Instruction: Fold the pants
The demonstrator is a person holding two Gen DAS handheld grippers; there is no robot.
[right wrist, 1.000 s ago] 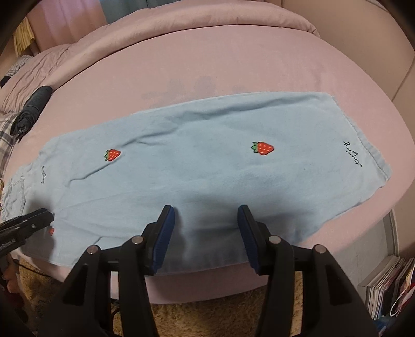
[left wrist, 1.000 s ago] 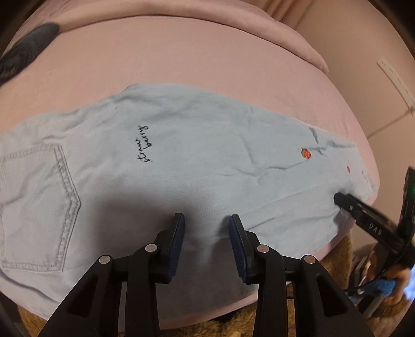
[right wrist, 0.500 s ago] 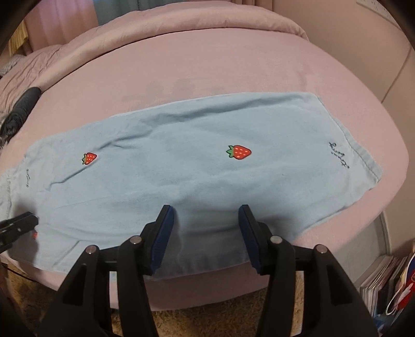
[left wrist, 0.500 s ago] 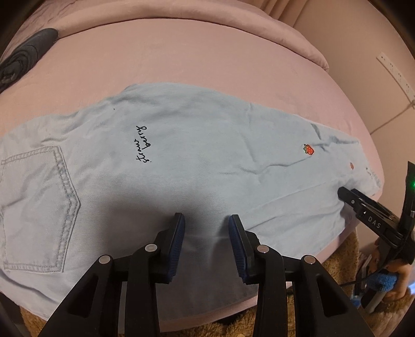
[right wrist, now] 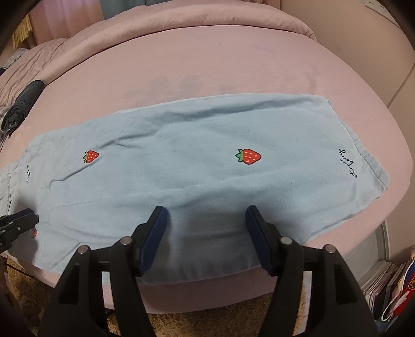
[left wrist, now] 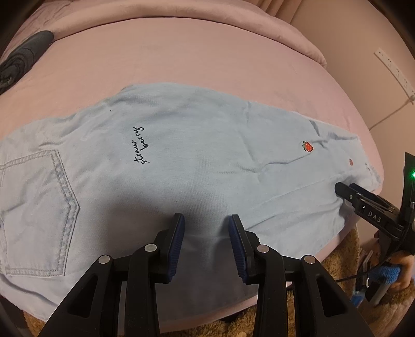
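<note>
Light blue pants (left wrist: 197, 166) with strawberry patches lie flat, folded lengthwise, across a pink bed (left wrist: 181, 57). The back pocket (left wrist: 39, 207) end is at the left in the left wrist view. The hem (right wrist: 363, 160) end is at the right in the right wrist view. My left gripper (left wrist: 206, 220) hovers over the near edge of the cloth, open with nothing between its pads. My right gripper (right wrist: 206, 211) hangs over the leg part of the pants (right wrist: 207, 166); its jaws are opening, and no cloth is pinched. Its fingertips (left wrist: 342, 189) show at the right of the left wrist view.
A dark rolled garment (left wrist: 20, 59) lies at the bed's far left. A heaped pink duvet (right wrist: 181, 23) runs along the back. A brown shaggy rug (right wrist: 207, 321) covers the floor below the bed's edge. Books and bags (right wrist: 389, 290) stand at the lower right.
The right gripper's jaws have spread wider apart. The left gripper has kept its gap and place. The pants lie as before.
</note>
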